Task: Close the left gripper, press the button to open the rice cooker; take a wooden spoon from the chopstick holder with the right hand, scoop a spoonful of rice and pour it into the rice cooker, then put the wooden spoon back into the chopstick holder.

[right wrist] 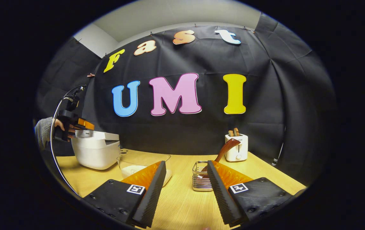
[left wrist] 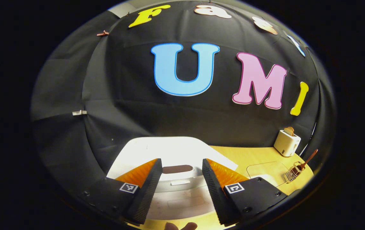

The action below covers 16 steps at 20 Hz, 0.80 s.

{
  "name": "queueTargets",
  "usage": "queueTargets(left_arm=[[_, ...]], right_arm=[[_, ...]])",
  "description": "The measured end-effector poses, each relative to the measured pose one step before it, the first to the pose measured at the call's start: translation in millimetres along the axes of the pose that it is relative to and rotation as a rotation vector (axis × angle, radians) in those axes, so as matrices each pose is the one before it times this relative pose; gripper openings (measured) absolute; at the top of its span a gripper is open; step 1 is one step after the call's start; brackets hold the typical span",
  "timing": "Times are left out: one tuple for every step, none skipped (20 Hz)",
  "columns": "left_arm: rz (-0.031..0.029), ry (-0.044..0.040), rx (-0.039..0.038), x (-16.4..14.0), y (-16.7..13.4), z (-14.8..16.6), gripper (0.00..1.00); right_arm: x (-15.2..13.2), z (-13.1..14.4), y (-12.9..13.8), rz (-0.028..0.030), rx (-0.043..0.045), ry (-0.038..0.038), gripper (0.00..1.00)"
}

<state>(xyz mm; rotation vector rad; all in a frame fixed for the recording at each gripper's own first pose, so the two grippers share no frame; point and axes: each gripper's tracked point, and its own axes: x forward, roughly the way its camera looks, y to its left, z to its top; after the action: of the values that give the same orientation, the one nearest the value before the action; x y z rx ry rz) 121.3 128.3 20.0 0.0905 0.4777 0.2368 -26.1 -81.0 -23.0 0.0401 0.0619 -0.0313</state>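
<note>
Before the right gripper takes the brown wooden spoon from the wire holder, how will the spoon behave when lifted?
The brown wooden spoon looks stiff and probably light. It leans on the rim of the wire chopstick holder, so it may swing as it is gripped. That open-wire holder seems light too and might tip or slide.

Black cloth (right wrist: 265, 105) hangs all the way round as the booth's wall, creased and pinned with small clips along its top edge. Above the cloth, a strip of pale grey room wall (right wrist: 169, 14) peeks through, brightly lit. Below it runs a light wooden table (right wrist: 182, 198), warm yellow under the lamps. A white toaster (right wrist: 236, 147) stands at the table's back, right against the cloth, with slices poking out of its slots.
</note>
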Motion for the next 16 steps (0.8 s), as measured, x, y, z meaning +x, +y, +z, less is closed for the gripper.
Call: queueTargets(left_arm=[[0.00056,0.0173,-0.00322,4.31,1.03,-4.53,0.84],[0.00466,0.0182,-0.00058,6.17,2.1,-4.56,0.84],[0.00427,0.0139,0.00049,6.01,1.03,-5.39,0.84],[0.00759,0.00889,0.00545,3.31,1.19,-2.6,0.84],[0.0039,-0.00925,0.0166,3.67,-1.07,1.01,0.84],[0.00266,0.01601,0.00939,-1.39,1.06,-2.93,0.84],[-0.00257,0.00332,0.00128,0.29,1.28,-2.44,0.85],[-0.00451,0.00246,0.00225,-1.76,-0.77,-0.26,0.85],[-0.00032,-0.0066,0.01937,-1.89,-0.19,4.01,0.85],[0.00711,-0.00175,0.00581,1.62,1.57,-0.83,0.85],[0.00679,0.00235,0.01033,0.9,0.31,2.93,0.85],[0.00519,0.00232,0.01253,0.2,-0.47,-1.57,0.84],[0.00636,-0.00746,-0.00376,-0.64,-0.35,1.01,0.84],[-0.0002,-0.02413,-0.02047,-1.1,-1.07,5.35,0.84],[-0.00345,-0.0338,-0.01697,-4.16,-2.73,8.31,0.83],[0.00133,-0.03719,-0.00731,-5.12,-0.35,6.65,0.84]], right_arm=[[0.02,-0.37,0.05,0.00104,0.00248,-0.00027,0.81],[-0.32,-0.25,0.43,0.00036,0.00098,-0.00011,0.81],[-0.85,0.17,-0.65,0.00101,-0.00106,0.00006,0.81],[-0.43,-0.57,0.25,0.00086,-0.00282,0.00064,0.81],[0.42,-0.18,-0.32,-0.00044,-0.00125,0.00045,0.81],[-1.22,0.61,-0.8,-0.00044,0.00308,-0.00091,0.81],[0.02,0.72,0.59,0.00152,0.00688,-0.00129,0.81],[0.12,-0.07,-0.09,0.00255,0.0077,0.0005,0.81],[0.41,0.18,0.33,0.00225,0.00298,0.00056,0.81],[-0.62,1.02,-0.99,-0.00079,-0.00206,-0.00325,0.81],[0.06,1.02,-0.97,-0.00443,-0.00655,-0.00345,0.81],[-0.37,0.76,-2.42,-0.00634,-0.00678,-0.00305,0.81],[0.38,0.42,-0.04,-0.00203,-0.00489,-0.00211,0.81],[-0.36,0.58,-0.49,0.00011,-0.00216,-0.00339,0.81],[0.5,0.04,1.03,-0.00009,-0.00046,-0.00257,0.81],[0.73,-0.24,-0.1,-0.00027,-0.00051,-0.00341,0.81]])
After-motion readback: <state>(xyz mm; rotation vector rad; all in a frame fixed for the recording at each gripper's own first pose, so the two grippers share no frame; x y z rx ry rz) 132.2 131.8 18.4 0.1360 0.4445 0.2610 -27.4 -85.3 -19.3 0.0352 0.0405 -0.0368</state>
